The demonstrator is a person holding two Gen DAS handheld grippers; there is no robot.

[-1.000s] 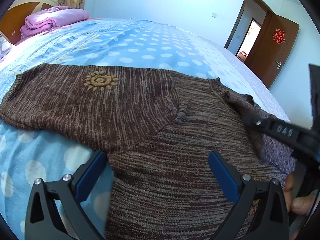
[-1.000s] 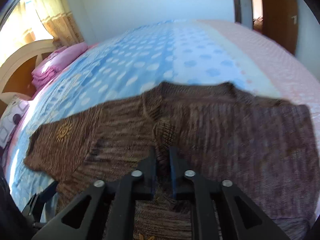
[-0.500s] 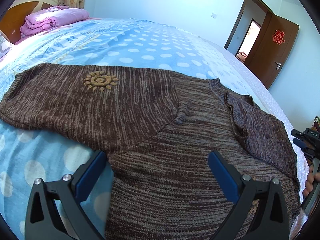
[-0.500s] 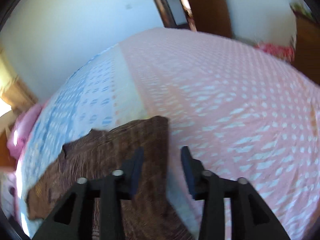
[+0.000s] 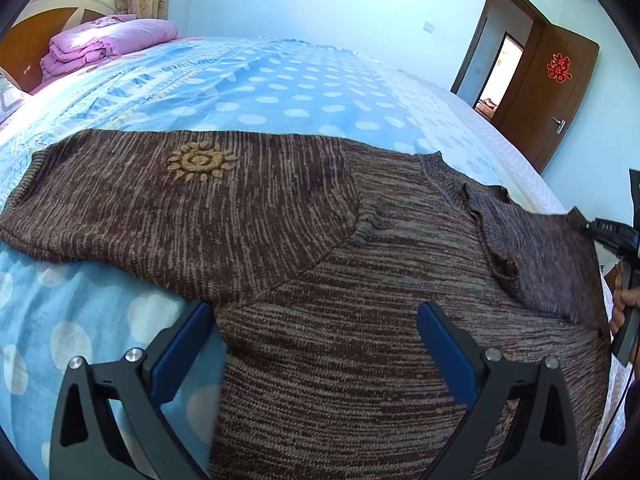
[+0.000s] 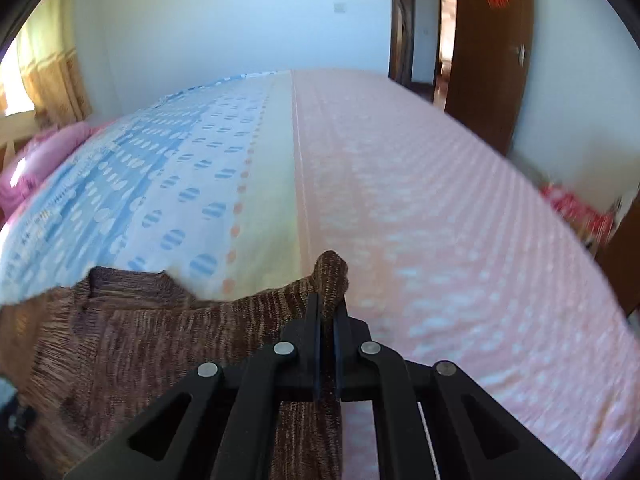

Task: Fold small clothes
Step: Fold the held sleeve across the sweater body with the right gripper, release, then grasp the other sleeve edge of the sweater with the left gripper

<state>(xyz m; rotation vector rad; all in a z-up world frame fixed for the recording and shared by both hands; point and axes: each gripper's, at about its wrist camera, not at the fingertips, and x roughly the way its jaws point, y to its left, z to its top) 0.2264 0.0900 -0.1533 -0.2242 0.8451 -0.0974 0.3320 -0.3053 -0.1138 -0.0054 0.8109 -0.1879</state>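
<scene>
Moved: right gripper, now at sweater corner, jaws just closed on it, ready to fold; left gripper gapes, idle.

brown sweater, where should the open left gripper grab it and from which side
Take the brown sweater at its near side edge beside the left gripper, coming in from the bedsheet side. That edge lies flat and free. The right gripper already pinches the far corner.
</scene>
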